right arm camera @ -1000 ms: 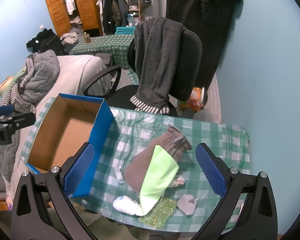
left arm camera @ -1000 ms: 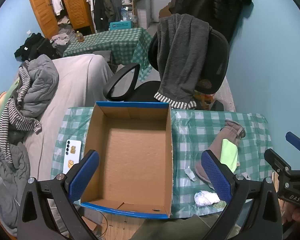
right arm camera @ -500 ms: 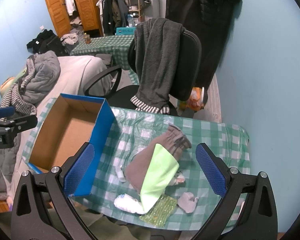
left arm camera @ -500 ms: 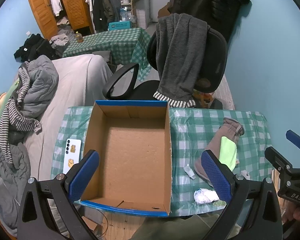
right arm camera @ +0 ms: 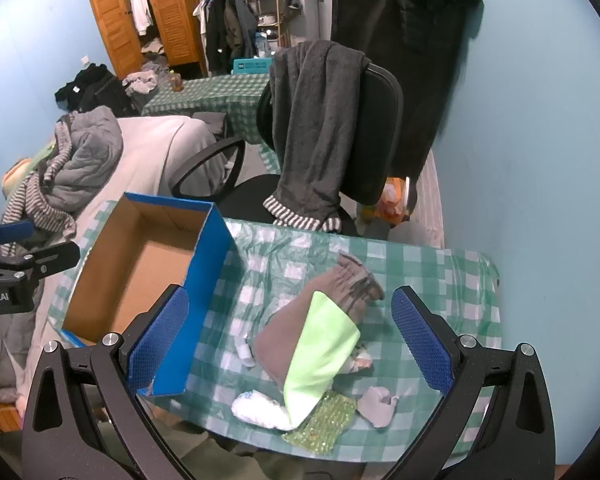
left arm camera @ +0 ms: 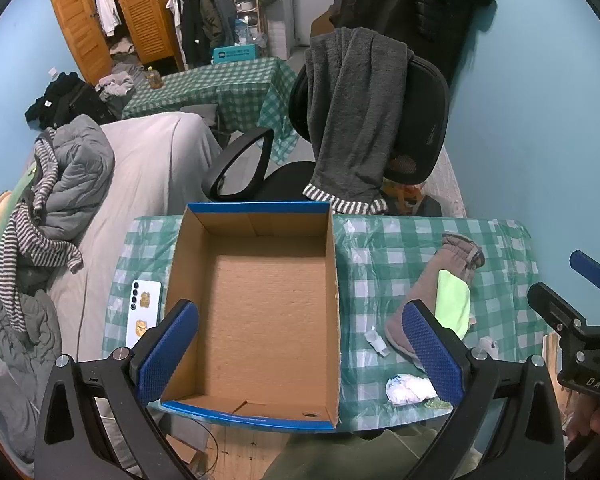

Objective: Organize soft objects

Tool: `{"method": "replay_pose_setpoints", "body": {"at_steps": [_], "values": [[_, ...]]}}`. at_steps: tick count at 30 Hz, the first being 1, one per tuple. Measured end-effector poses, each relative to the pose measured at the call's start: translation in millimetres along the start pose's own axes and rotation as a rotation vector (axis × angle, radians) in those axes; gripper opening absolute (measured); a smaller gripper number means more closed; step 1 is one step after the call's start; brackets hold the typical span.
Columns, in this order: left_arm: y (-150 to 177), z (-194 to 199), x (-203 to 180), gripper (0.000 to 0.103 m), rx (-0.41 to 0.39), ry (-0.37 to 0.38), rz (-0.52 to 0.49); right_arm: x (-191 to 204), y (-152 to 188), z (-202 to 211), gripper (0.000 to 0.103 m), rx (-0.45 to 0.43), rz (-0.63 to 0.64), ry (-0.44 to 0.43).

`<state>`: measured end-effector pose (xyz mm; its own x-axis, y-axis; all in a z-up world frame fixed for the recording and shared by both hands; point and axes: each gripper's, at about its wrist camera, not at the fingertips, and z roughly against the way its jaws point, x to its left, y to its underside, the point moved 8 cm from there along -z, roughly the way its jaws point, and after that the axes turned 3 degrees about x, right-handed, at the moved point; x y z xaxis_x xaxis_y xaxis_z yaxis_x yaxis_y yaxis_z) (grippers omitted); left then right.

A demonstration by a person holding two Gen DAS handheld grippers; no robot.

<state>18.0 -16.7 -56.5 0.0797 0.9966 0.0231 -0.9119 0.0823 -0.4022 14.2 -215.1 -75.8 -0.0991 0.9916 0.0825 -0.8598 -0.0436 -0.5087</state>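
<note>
Right wrist: crumpled brown glove [right arm camera: 300, 332].

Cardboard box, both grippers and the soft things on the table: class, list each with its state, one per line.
Cardboard box: open-topped, empty.
Left gripper: open, holding nothing, above the box.
Right gripper: open, holding nothing, above the pile.
Green cloth: draped over the brown glove.
Brown glove: lying flat.
White bundle: crumpled at the table edge.
Phone: face down.

Checked table [left arm camera: 404, 240] with box [left arm camera: 260, 300], phone [left arm camera: 143, 312], soft items [right arm camera: 316, 344].
</note>
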Motion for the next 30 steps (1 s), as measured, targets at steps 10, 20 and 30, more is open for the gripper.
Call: {"method": "replay_pose_setpoints", "body": {"at_steps": [10, 20, 30], "values": [[0.7, 0.4, -2.1, 0.103, 0.006, 0.006, 0.002, -1.1, 0.1, 0.0, 0.101, -0.002, 0.0, -0.001], [-1.3, -0.9, -3.5, 0.103, 0.007, 0.008, -0.003, -2.5, -1.1, 0.0, 0.101, -0.005, 0.0, -0.003], [-3.0, -2.0, -6.7, 0.103, 0.006, 0.021, -0.008, -3.8, -1.3, 0.3, 0.101, -0.005, 0.0, -0.003]]}}
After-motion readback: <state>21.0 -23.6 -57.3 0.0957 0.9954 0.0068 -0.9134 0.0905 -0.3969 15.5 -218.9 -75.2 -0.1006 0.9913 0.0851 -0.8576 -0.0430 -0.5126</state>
